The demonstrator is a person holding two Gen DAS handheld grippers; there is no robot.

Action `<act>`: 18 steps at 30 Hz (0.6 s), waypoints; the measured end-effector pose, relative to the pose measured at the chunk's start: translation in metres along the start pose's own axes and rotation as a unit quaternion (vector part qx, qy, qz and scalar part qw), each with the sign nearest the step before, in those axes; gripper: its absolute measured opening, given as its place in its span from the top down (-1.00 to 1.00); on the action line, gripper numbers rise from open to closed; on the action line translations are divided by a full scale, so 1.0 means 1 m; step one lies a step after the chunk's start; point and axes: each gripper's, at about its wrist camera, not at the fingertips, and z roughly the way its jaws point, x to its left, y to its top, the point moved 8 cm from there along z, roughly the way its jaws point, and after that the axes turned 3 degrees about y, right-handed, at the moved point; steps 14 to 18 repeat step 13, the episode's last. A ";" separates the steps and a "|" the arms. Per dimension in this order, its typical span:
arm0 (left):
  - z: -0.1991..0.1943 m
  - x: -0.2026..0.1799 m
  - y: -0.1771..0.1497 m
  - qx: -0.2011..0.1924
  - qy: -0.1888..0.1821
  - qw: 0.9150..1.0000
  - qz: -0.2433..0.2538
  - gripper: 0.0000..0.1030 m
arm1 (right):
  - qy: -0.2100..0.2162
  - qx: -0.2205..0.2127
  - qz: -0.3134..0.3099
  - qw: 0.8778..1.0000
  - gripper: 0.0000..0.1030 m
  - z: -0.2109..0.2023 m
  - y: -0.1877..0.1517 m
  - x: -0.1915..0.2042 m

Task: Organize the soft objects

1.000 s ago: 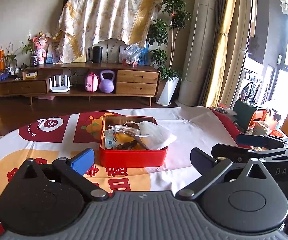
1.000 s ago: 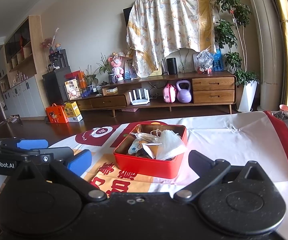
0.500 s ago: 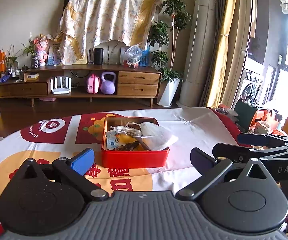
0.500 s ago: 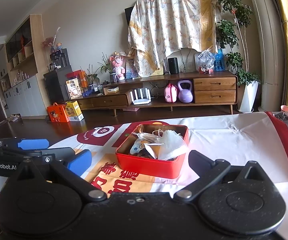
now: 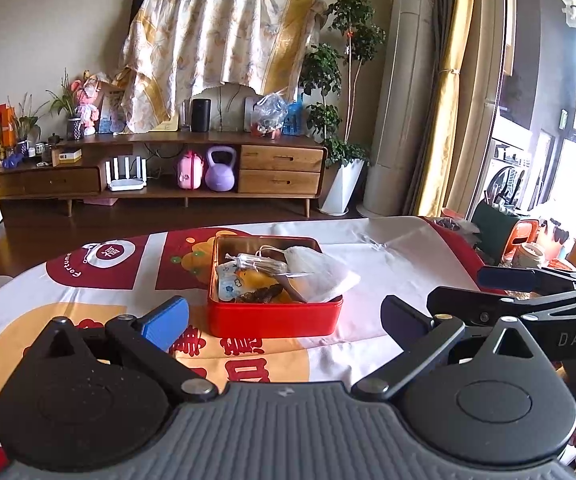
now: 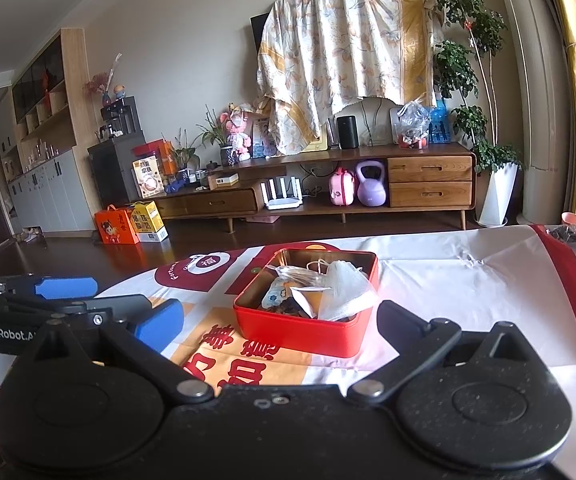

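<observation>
Both tools, left tool (image 5: 284,316) and right tool (image 6: 280,314), gape wide and empty near the red tin (image 5: 274,314), whose limp, light white face mask (image 5: 318,274) looks best pinched at its overhanging right edge.

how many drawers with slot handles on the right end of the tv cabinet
2, stacked at the cabinet's right end: upper drawer above lower drawer, right of the purple kettlebell.

Beyond the far edge of the bench stands a long wooden TV cabinet (image 6: 328,184). On its lower shelf a purple kettlebell (image 6: 371,183) sits just beside a pink case (image 6: 342,186), with a white router (image 6: 282,194) to their left. A patterned sheet (image 6: 344,60) drapes the screen above. A potted tree (image 6: 484,120) stands at the cabinet's right end; gift boxes (image 6: 132,224) rest on the floor.
</observation>
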 end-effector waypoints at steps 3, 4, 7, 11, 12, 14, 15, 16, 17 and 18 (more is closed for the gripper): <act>-0.001 0.000 0.000 -0.002 0.002 1.000 0.000 -1.00 | 0.000 0.000 0.000 1.000 -1.00 0.000 0.000 0.000; -0.001 0.001 0.000 -0.003 0.003 1.000 0.001 -1.00 | 0.000 0.000 0.000 1.000 -1.00 -0.001 0.000 0.000; -0.001 0.000 -0.002 -0.003 0.002 1.000 0.001 -1.00 | 0.000 0.000 0.000 1.000 -1.00 0.000 0.000 0.000; 0.000 0.000 -0.003 0.000 0.003 1.000 -0.004 -1.00 | 0.000 0.000 0.000 1.000 -1.00 0.000 0.000 0.000; 0.000 0.000 -0.003 0.000 0.002 1.000 -0.004 -1.00 | 0.000 0.001 0.000 1.000 -1.00 0.000 0.000 0.000; 0.000 0.000 -0.003 0.001 0.002 1.000 -0.003 -1.00 | -0.001 0.001 0.000 1.000 -1.00 0.000 0.000 0.000; 0.000 0.000 -0.003 0.001 0.002 1.000 -0.003 -1.00 | -0.001 0.001 0.000 1.000 -1.00 0.000 0.000 0.000; 0.000 0.000 -0.003 0.001 0.002 1.000 -0.003 -1.00 | -0.001 0.001 0.000 1.000 -1.00 0.000 0.000 0.000; 0.000 0.000 -0.003 0.001 0.002 1.000 -0.003 -1.00 | -0.001 0.001 0.000 1.000 -1.00 0.000 0.000 0.000; 0.000 0.000 -0.003 0.001 0.002 1.000 -0.003 -1.00 | -0.001 0.001 0.000 1.000 -1.00 0.000 0.000 0.000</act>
